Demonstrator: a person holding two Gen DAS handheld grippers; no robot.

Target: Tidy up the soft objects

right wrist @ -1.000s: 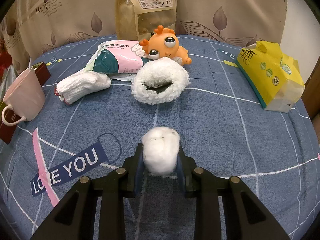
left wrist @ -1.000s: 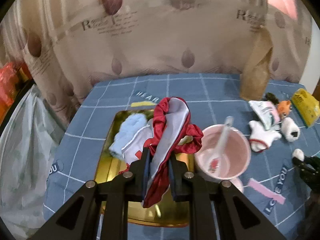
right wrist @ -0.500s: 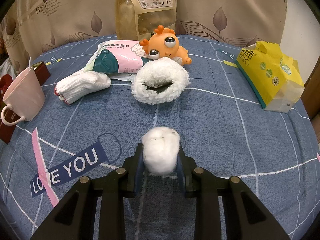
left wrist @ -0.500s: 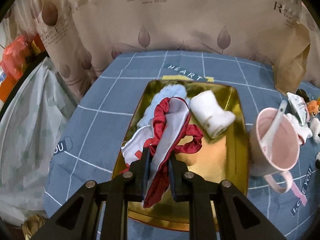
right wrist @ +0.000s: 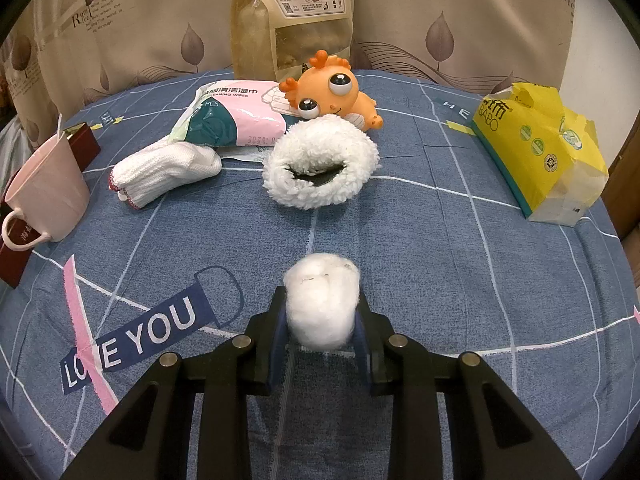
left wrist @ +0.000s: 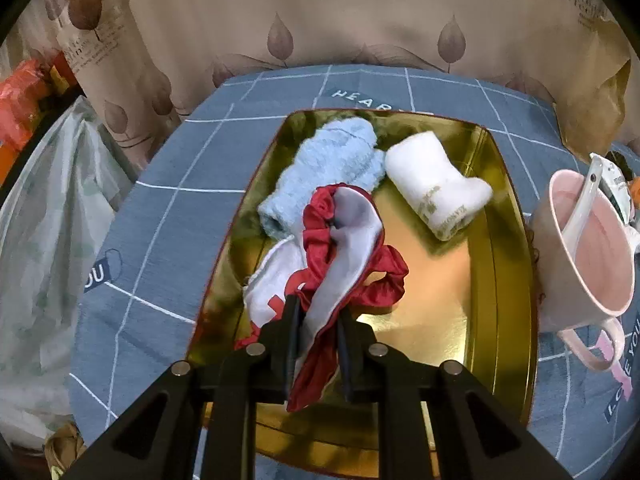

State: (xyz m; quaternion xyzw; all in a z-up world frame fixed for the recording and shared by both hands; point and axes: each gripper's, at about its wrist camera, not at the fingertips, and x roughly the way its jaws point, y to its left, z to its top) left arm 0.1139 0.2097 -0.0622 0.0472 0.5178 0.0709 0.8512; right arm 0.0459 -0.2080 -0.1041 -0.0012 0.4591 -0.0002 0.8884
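My left gripper [left wrist: 316, 316] is shut on a red and grey cloth scrunchie [left wrist: 344, 248] and holds it over the gold tray [left wrist: 508, 280]. In the tray lie a light blue towel [left wrist: 324, 168], a white rolled sock [left wrist: 436, 188] and a white cloth with red print [left wrist: 272, 292]. My right gripper [right wrist: 320, 316] is shut on a white cotton ball [right wrist: 322, 304] just above the blue tablecloth. Ahead of it lie a white fluffy piece [right wrist: 320, 168], a white knit glove [right wrist: 164, 172] and an orange toy [right wrist: 332, 92].
A pink mug with a spoon [left wrist: 588, 248] stands right of the tray; it also shows in the right wrist view [right wrist: 48, 188]. A wipes pack [right wrist: 232, 116], a snack bag [right wrist: 292, 12] and a yellow tissue pack [right wrist: 540, 148] lie on the table. A plastic bag [left wrist: 36, 240] hangs at left.
My left gripper has carried the scrunchie left and forward, so the tray is now centred under it and the mug sits at the right edge. My right gripper has not moved.
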